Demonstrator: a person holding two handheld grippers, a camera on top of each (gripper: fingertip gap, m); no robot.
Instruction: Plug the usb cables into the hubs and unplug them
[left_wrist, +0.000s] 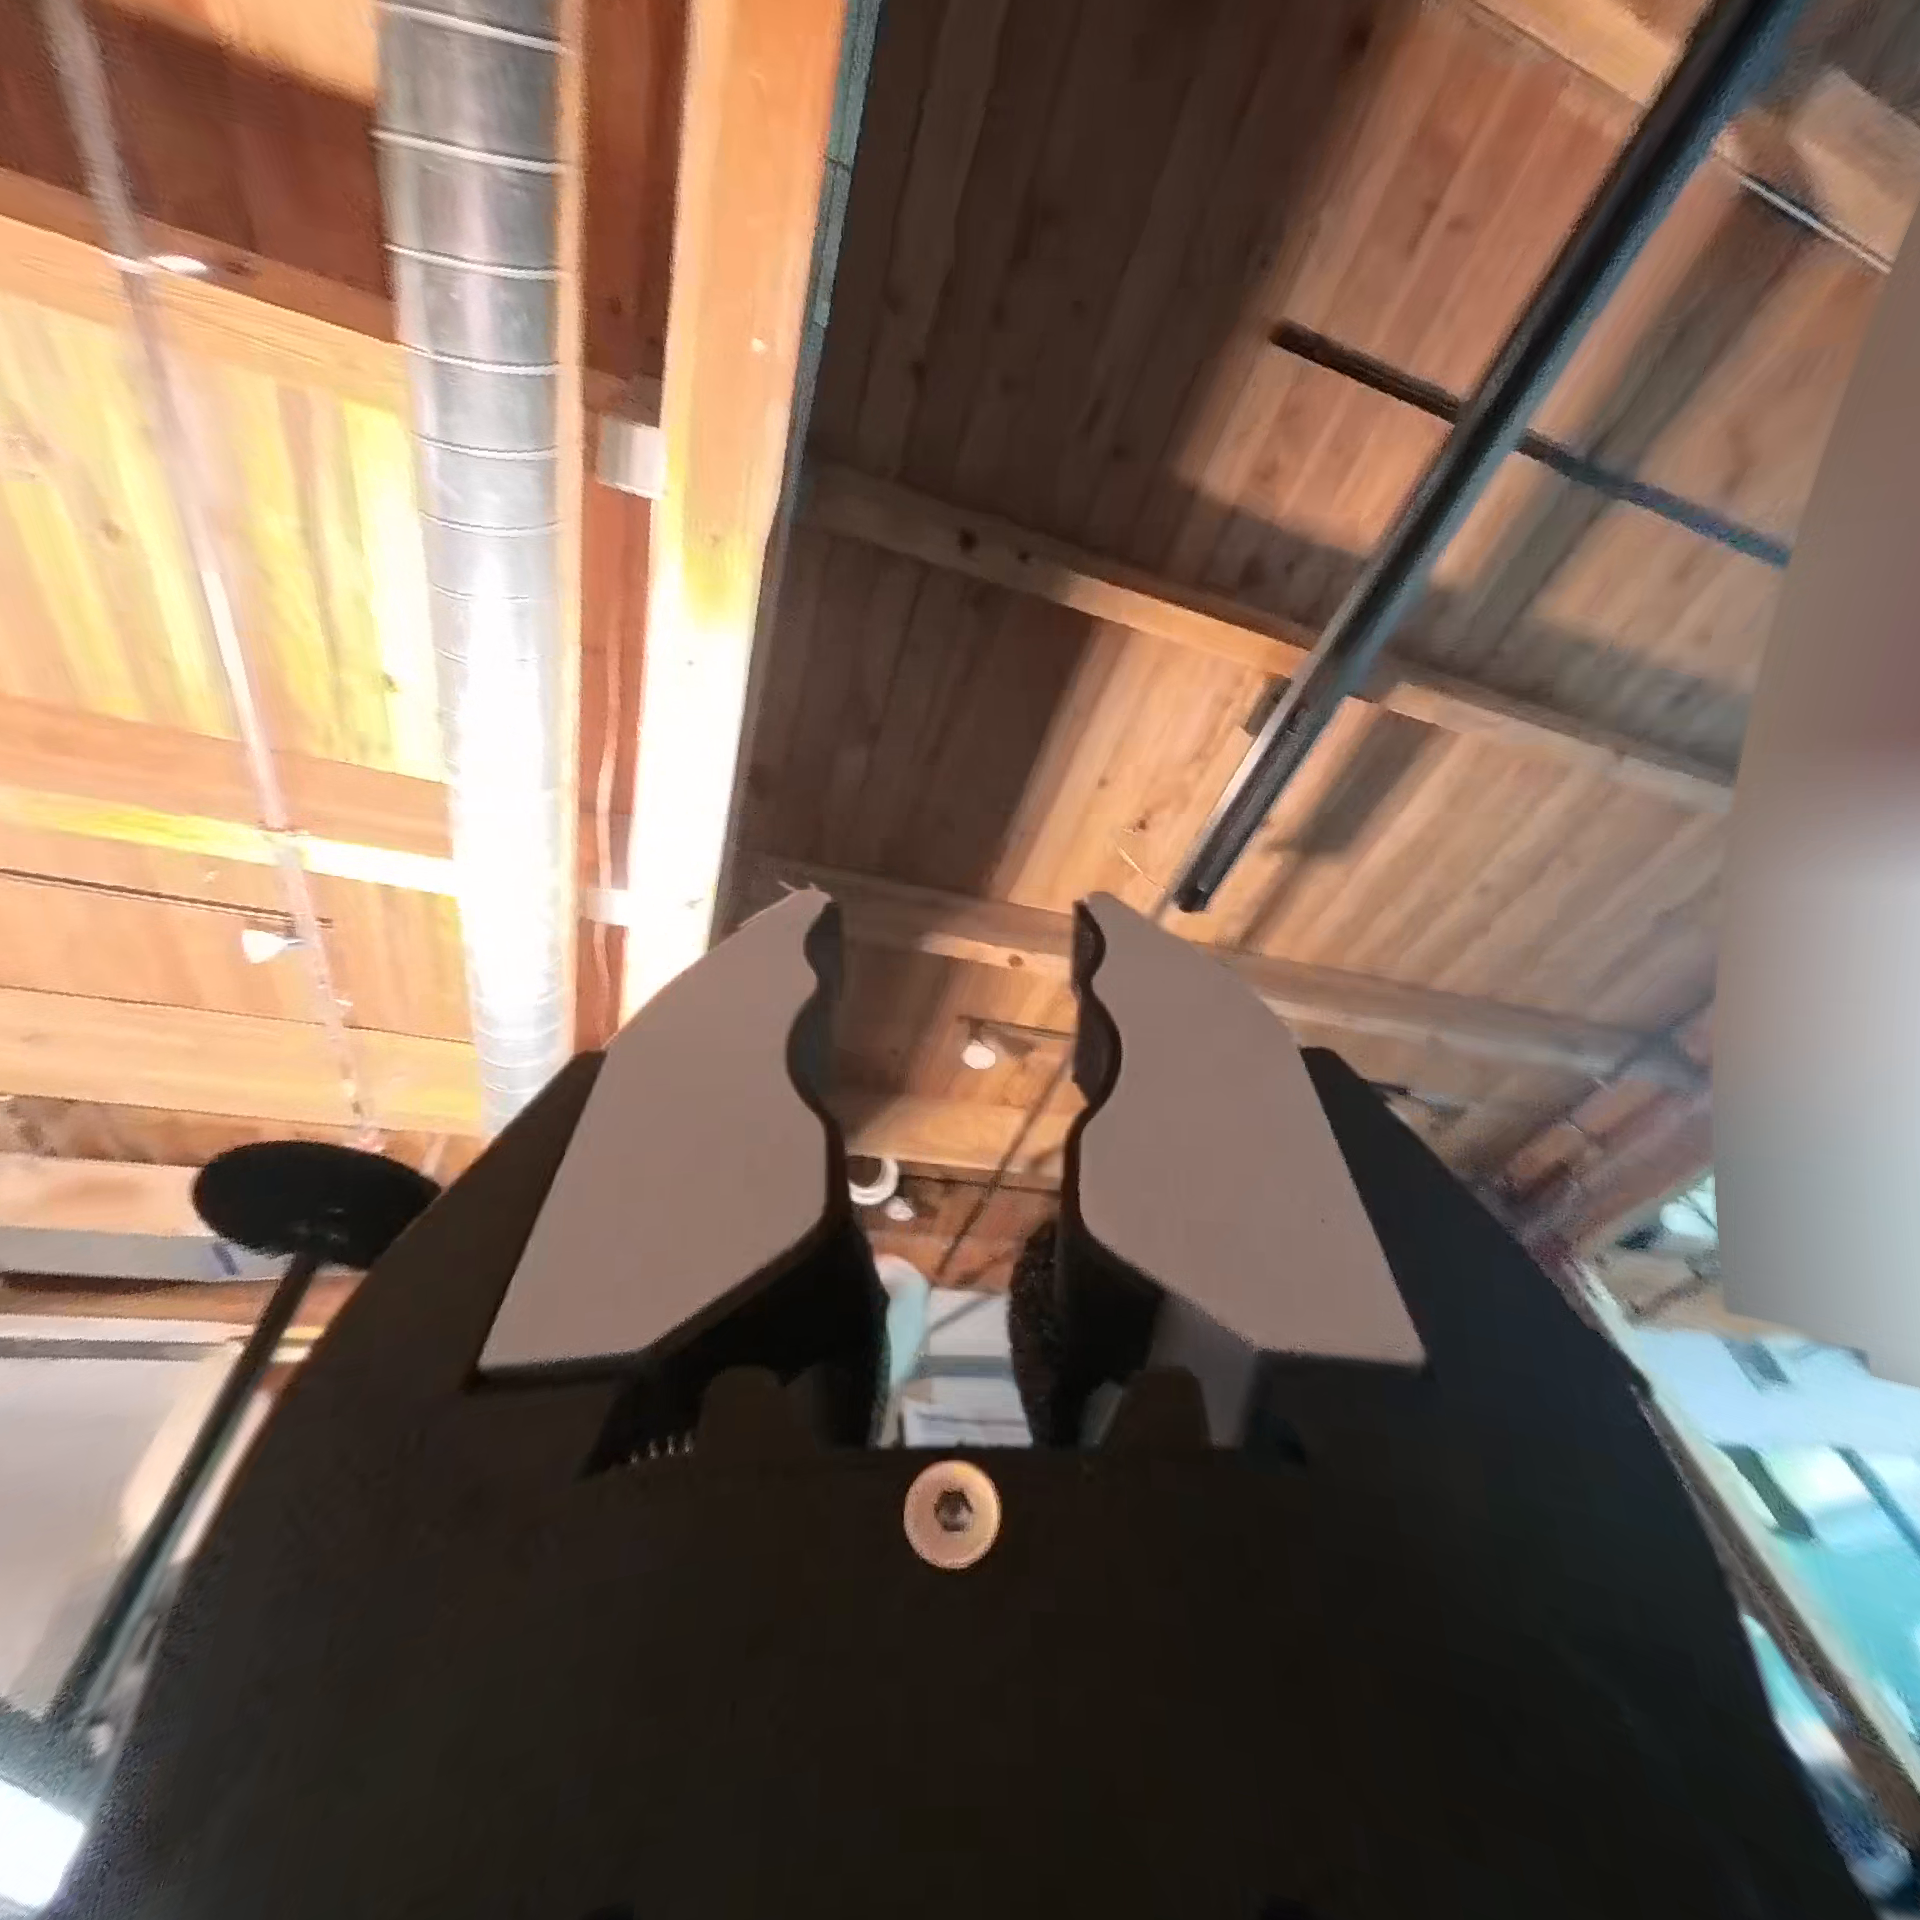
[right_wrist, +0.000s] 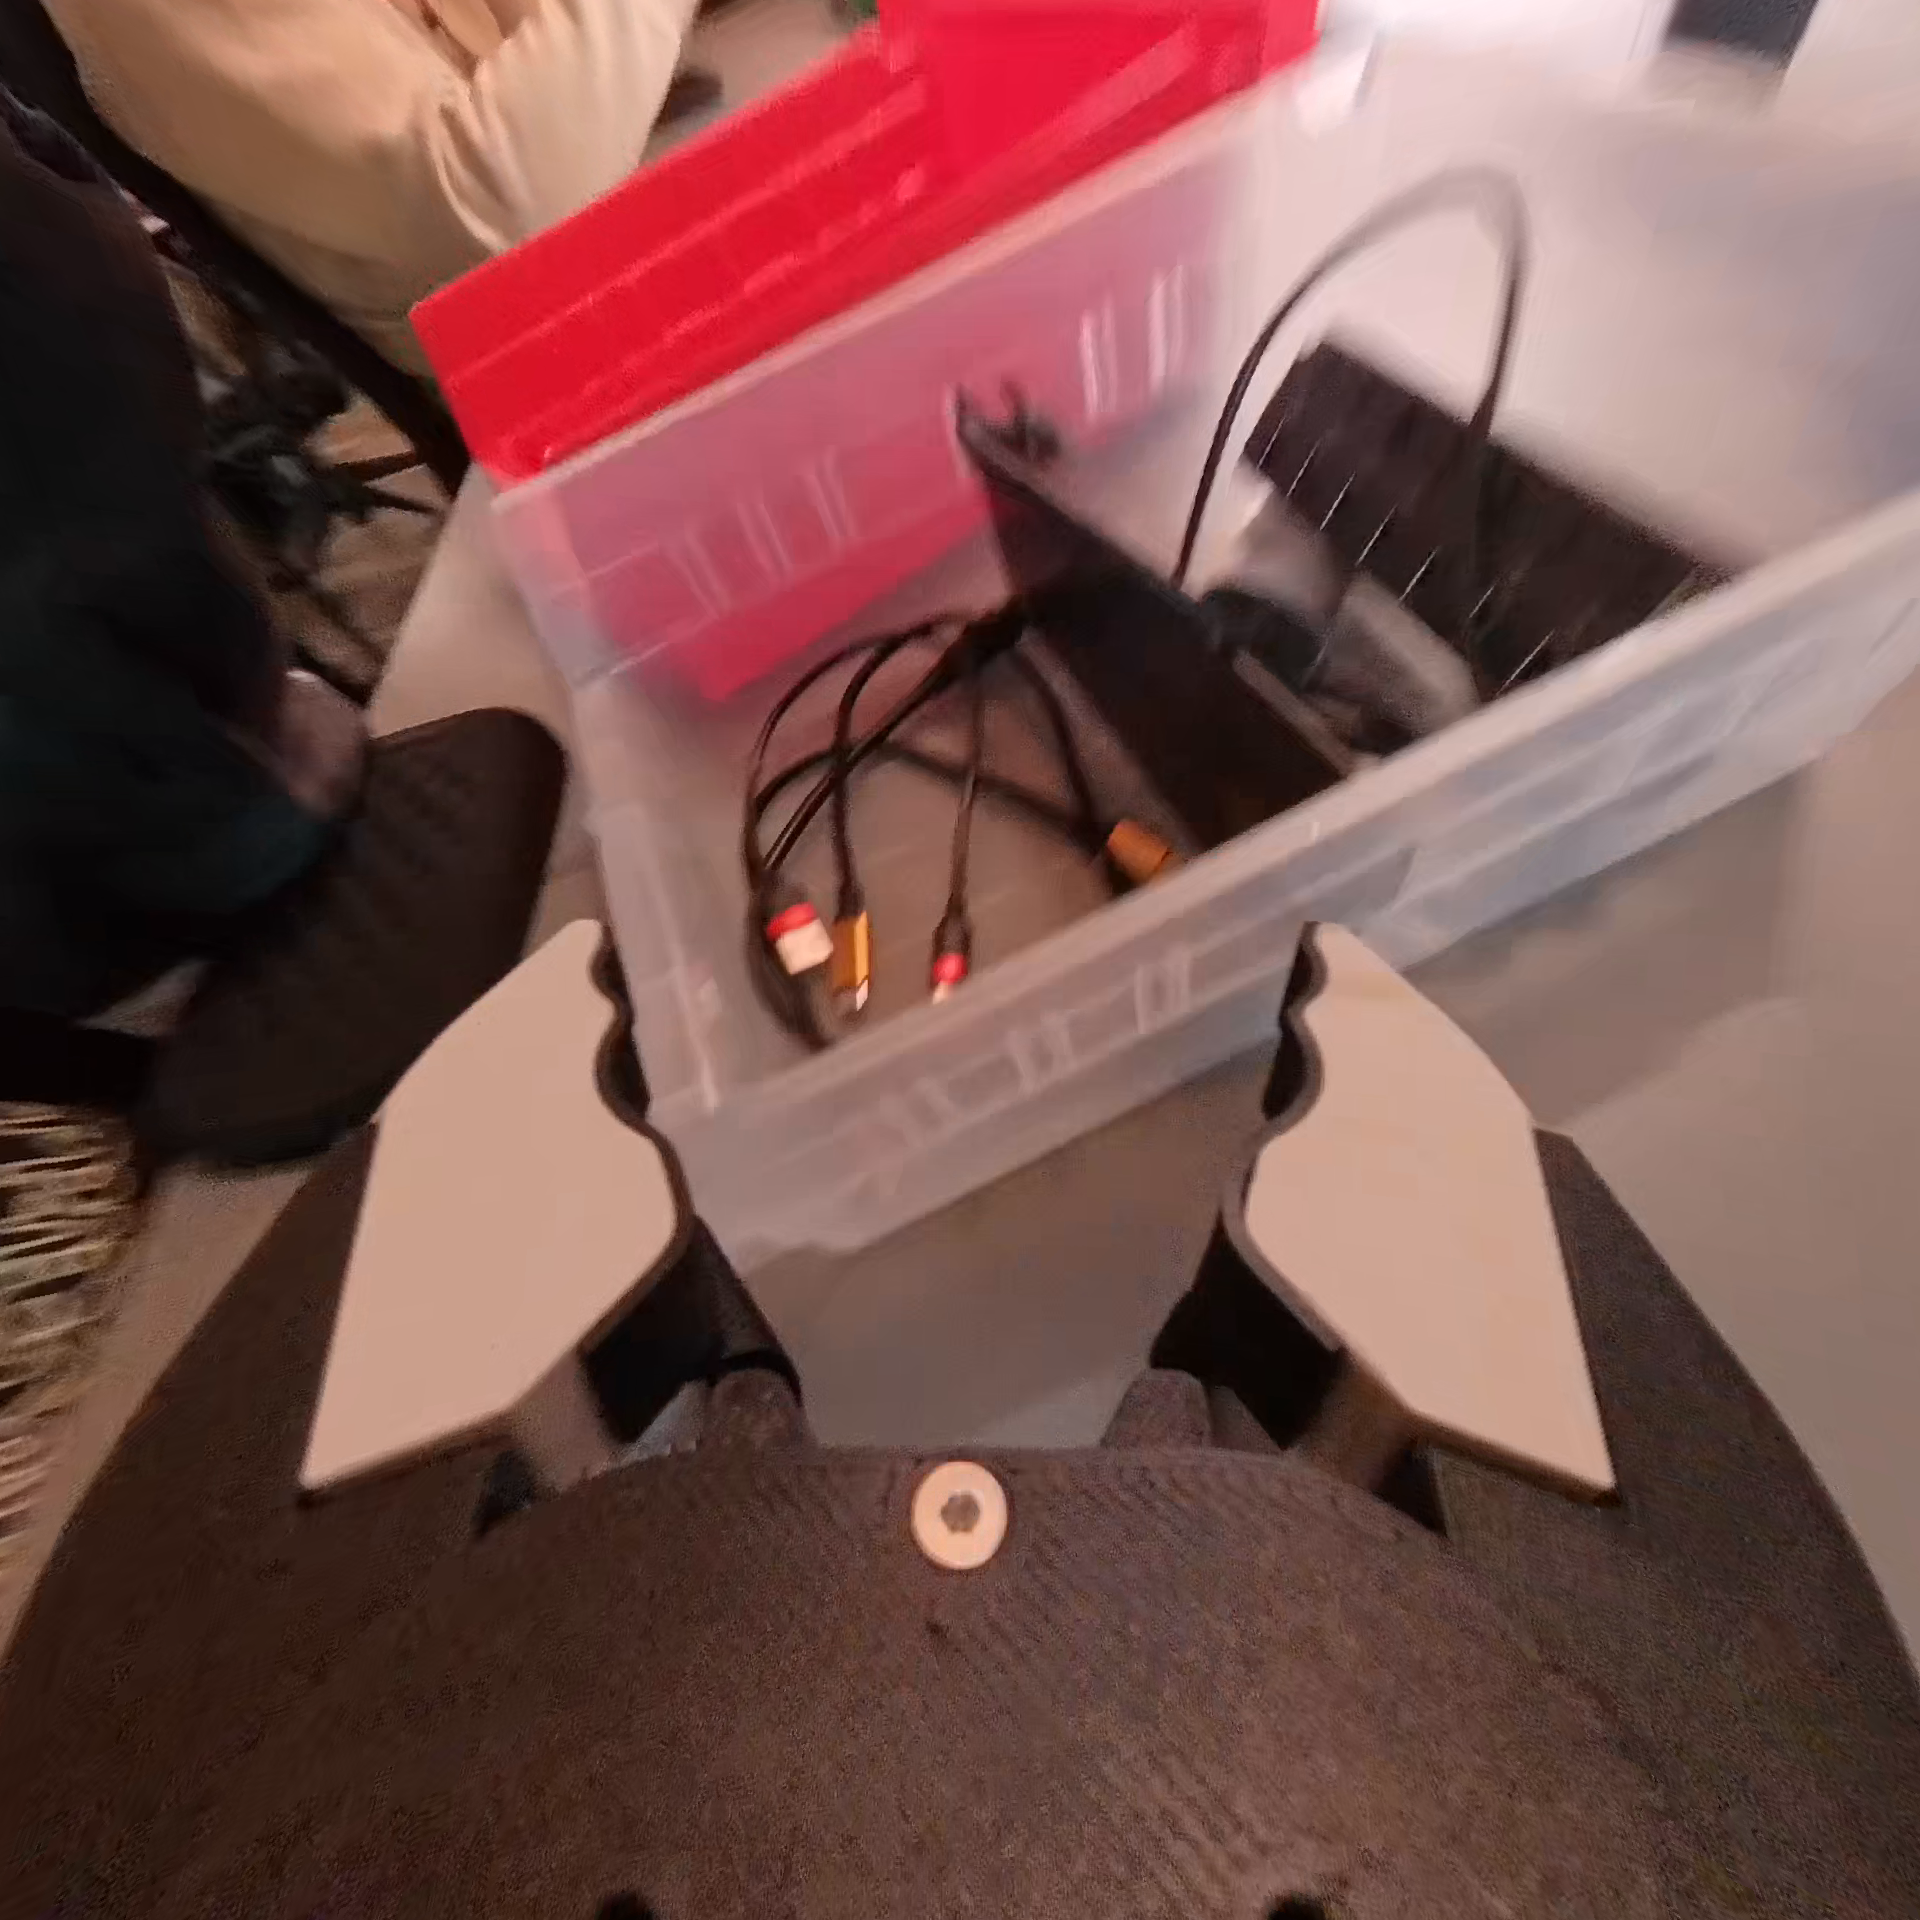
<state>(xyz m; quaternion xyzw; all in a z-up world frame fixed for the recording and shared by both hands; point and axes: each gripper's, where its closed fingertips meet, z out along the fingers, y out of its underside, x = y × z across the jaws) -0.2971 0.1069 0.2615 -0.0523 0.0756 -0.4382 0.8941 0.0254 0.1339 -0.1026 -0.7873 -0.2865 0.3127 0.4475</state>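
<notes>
We find no readable text, label, brand, number or sign in either view; the red box (right_wrist: 831, 260) behind the clear plastic bin (right_wrist: 1143, 997) is too blurred to show any print, and the wooden ceiling (left_wrist: 1091, 416) in the left wrist view carries no lettering we can make out

Empty tongs (left_wrist: 951, 925) (jaws parted) point at wooden ceiling (left_wrist: 1091, 364).

Black hand-held gripper (right_wrist: 951, 956) bodies, grey scalloped fingers (right_wrist: 1423, 1195), one silver screw (right_wrist: 959, 1528).
</notes>
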